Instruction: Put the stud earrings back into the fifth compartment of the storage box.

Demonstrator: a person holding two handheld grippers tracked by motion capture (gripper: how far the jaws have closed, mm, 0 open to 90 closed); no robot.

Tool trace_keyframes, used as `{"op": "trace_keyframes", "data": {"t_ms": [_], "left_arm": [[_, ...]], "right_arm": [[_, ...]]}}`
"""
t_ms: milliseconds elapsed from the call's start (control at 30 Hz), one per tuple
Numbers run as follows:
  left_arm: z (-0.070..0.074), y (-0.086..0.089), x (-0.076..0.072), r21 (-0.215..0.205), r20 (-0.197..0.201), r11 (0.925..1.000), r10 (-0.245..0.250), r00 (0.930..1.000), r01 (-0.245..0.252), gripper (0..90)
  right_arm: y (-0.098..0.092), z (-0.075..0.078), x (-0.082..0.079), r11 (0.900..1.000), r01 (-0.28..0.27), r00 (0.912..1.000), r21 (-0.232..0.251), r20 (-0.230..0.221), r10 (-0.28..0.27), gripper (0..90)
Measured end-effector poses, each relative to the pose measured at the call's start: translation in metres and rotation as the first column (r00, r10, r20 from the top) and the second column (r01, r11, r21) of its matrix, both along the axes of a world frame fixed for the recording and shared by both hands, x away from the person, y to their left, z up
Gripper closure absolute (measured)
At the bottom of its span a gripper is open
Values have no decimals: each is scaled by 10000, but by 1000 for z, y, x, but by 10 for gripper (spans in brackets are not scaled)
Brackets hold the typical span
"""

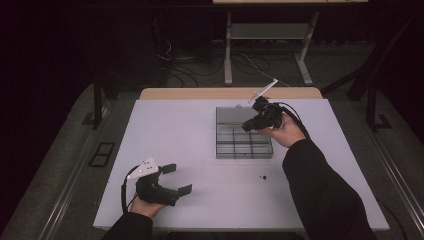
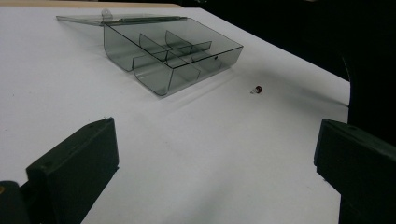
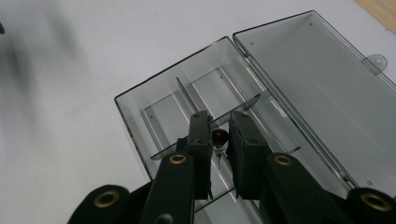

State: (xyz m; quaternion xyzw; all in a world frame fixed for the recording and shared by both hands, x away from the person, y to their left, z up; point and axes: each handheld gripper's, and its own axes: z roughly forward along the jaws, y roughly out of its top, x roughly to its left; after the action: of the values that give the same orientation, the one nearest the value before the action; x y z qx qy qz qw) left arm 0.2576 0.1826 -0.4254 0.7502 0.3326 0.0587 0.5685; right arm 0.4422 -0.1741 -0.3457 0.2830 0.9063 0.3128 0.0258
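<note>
**A:** What could go wrong here?

**B:** The right hand-held gripper hangs over the open compartment box with a tiny red-headed part pinched between its jaws. The part is small and round, so it could squirt sideways out of the pinch, or on release bounce off a divider into the wrong cell, or out onto the bench.

**A:** How tight is the grip?

**B:** The jaws are nearly pressed together, with just the part between them. Its thin legs point down toward the box floor. I think it sits above the middle row of cells, though the clear walls make it hard to say which cell.

**A:** Anything else at risk?

**B:** The box is light plastic with its lid lying flat open. A jaw tip catching a wall would shove the whole box.

**A:** And the other hand?

**B:** The left hand-held gripper rests on the near-left bench, jaws spread wide, holding nothing. A second red part lies loose on the bench near the box, and a sleeve might sweep it off.
</note>
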Motion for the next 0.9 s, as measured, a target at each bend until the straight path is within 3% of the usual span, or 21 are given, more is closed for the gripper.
{"op": "trace_keyframes", "data": {"t_ms": [467, 900], "left_arm": [[0, 1, 0, 42, 2, 10000, -46, 10000, 46, 0], [0, 0, 0, 74, 12, 9999, -70, 10000, 69, 0]], "right_arm": [[-1, -25, 24, 9993, 366, 9989, 57, -291, -364, 785], [2, -45, 33, 9984, 549, 9963, 126, -662, -539, 784]]}}
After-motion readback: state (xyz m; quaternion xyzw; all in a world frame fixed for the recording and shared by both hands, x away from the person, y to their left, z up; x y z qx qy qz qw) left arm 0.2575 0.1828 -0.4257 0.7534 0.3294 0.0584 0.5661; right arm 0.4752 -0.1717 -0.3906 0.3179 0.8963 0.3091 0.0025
